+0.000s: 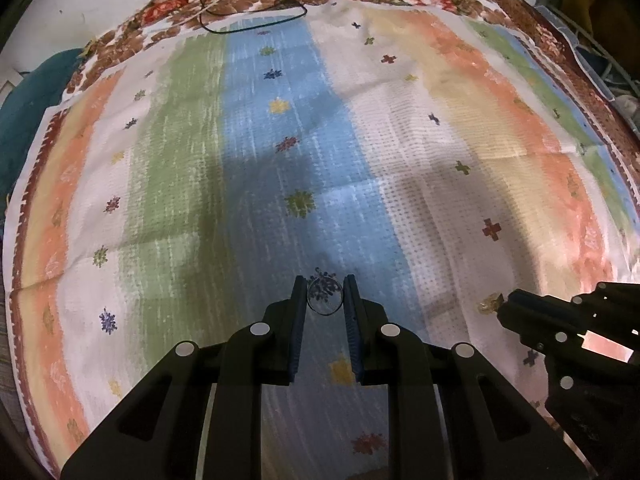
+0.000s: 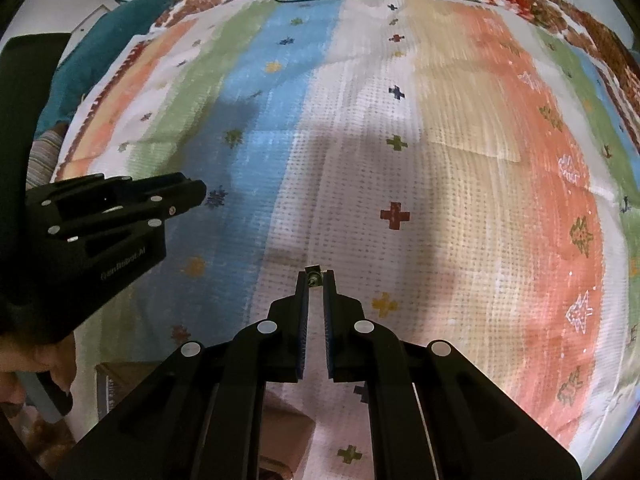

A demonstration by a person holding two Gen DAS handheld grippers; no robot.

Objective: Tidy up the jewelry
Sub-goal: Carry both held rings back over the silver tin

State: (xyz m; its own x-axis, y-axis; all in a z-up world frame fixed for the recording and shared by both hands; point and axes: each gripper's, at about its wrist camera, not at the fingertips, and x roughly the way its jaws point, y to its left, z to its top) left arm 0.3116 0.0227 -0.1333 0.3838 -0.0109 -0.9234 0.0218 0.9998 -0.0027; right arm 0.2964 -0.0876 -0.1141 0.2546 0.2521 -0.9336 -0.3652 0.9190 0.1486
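A thin dark ring (image 1: 325, 297) stands upright, pinched between the tips of the left gripper (image 1: 325, 294) above the blue stripe of the striped cloth (image 1: 400, 140). To its right, the right gripper (image 2: 316, 276) clamps a small metal stud (image 2: 313, 273) over the white stripe. Dark cords (image 1: 256, 4) lie at the far edge.

A striped cloth (image 1: 192, 152) (flower-bordered) carries a black cord (image 1: 256, 20) at its far edge.

a home, striped patterned cloth (image 1: 280, 140) spread over a floral bedsheet (image 1: 168, 12), loose cables (image 1: 256, 20)
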